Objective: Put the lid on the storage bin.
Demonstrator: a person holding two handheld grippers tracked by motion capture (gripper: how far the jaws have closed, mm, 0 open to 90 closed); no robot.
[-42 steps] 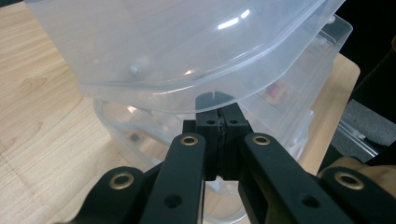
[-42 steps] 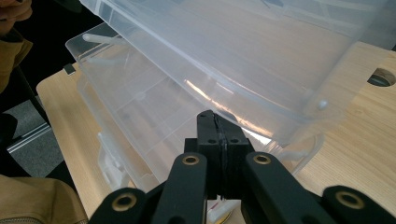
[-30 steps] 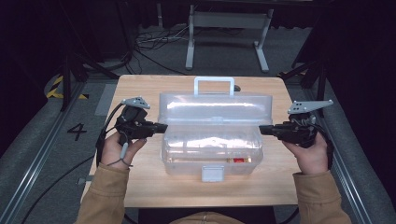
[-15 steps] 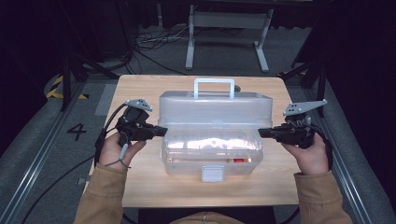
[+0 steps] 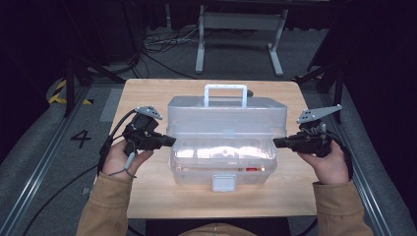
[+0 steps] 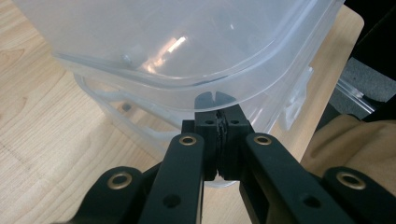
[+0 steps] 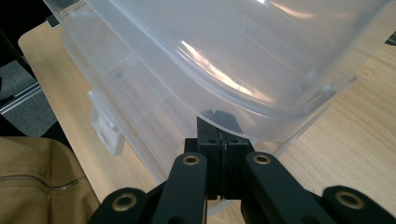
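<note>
A clear plastic toolbox [image 5: 223, 162] stands mid-table, its lid [image 5: 226, 115] tilted up at the front, with a white handle [image 5: 225, 93] on top. My left gripper [image 5: 169, 141] is shut, tips against the box's left end just under the lid's rim. My right gripper [image 5: 277, 142] is shut at the right end in the same way. In the left gripper view the closed tips [image 6: 218, 100] sit under the lid's edge [image 6: 154, 79]. The right gripper view shows its closed tips [image 7: 219, 119] beneath the lid's rim [image 7: 243, 100]. Neither pair of jaws has anything between them.
The wooden table [image 5: 147, 93] has bare strips on every side of the box. A white latch [image 5: 223, 183] hangs at the box's front, and a small red item [image 5: 252, 169] lies inside. Cables and a metal stand [image 5: 241, 29] are on the floor beyond the table.
Both hands stay at the box's ends. The lid's front edge looks slightly higher than a second ago.
</note>
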